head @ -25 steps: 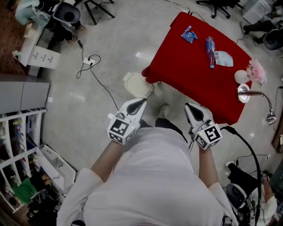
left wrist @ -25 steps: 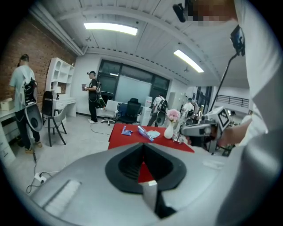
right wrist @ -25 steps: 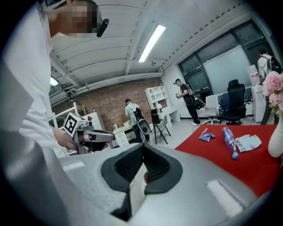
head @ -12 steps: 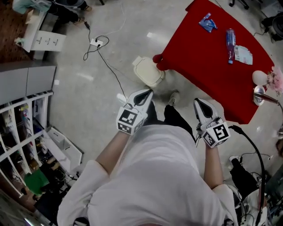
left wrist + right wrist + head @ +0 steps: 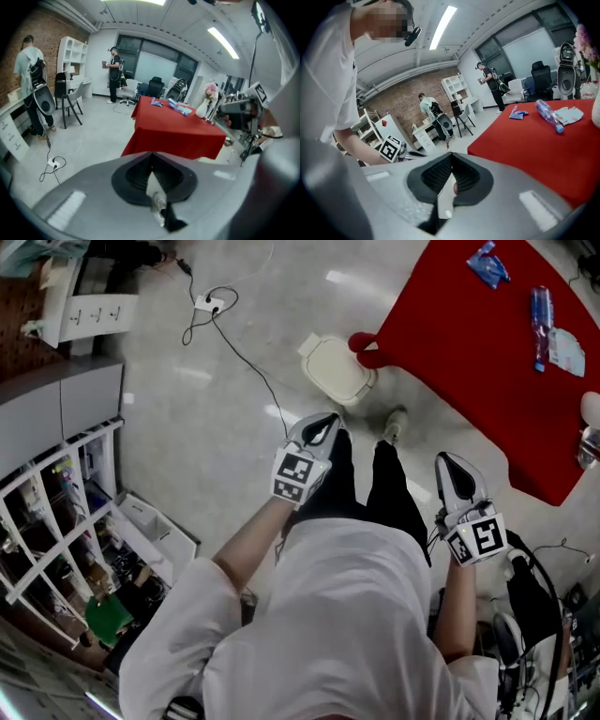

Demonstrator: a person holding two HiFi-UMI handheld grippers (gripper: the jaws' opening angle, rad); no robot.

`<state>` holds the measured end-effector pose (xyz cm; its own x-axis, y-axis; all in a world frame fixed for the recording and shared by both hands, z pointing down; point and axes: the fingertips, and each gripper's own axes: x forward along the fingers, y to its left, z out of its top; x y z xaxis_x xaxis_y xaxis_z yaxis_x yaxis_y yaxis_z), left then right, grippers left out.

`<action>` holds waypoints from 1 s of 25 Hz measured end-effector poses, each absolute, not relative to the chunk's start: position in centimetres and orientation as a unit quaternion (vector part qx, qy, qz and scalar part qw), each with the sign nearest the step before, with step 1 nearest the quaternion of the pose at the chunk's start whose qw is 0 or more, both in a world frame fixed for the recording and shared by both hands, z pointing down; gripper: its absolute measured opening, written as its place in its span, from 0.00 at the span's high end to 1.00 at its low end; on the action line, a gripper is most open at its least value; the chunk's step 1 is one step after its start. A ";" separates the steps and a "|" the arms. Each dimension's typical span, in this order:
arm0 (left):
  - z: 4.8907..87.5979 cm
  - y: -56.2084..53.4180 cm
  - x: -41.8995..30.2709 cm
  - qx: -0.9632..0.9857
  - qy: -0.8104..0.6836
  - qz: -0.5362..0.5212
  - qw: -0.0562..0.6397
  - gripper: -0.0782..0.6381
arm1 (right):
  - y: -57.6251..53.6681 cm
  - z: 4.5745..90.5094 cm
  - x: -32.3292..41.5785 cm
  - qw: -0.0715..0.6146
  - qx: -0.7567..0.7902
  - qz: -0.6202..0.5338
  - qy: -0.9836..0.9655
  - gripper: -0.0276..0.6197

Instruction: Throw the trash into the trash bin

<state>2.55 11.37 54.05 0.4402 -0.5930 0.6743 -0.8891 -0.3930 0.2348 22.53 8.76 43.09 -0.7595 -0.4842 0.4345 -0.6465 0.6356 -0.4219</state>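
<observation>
Head view: nothing binned yet. My left gripper point(image 5: 325, 421) and right gripper point(image 5: 443, 461) are closed and empty, short of the red table point(image 5: 459, 371), where the bottle point(image 5: 541, 311) and wrapper point(image 5: 489, 264) lie.

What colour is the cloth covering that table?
Plain bright red. The tablecloth shows best in the head view.

In the head view your torso point(image 5: 328, 615) blocks the floor under you. The table point(image 5: 469, 381) runs off the top and right edges, taking part of the paper point(image 5: 568, 351) and most of the lamp point(image 5: 591, 444) with it, and its cloth corner covers a bit of the bin point(image 5: 333, 371). In the left gripper view your left gripper point(image 5: 151, 159) hides the table's foot and the trash point(image 5: 182, 108) is too small to tell apart. In the right gripper view your right gripper point(image 5: 451, 161) covers the table's lower side.
</observation>
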 end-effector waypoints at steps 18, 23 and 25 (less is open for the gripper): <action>76.5 10.5 4.6 0.760 -0.444 0.308 0.361 0.89 | 7.4 57.9 21.1 0.170 0.310 0.340 -0.872 0.95; 82.8 10.8 5.8 0.752 -0.431 0.325 0.378 0.89 | 7.8 61.5 20.5 0.174 0.304 0.348 -0.869 0.95; 85.2 10.8 6.3 0.750 -0.428 0.332 0.379 0.89 | 8.0 63.0 20.4 0.174 0.301 0.354 -0.868 0.95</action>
<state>6.25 10.82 85.15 0.4138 -0.3907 0.8223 -0.8938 -0.3460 0.2854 20.37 7.98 63.00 -0.7583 -0.3989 0.5156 -0.6457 0.5680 -0.5104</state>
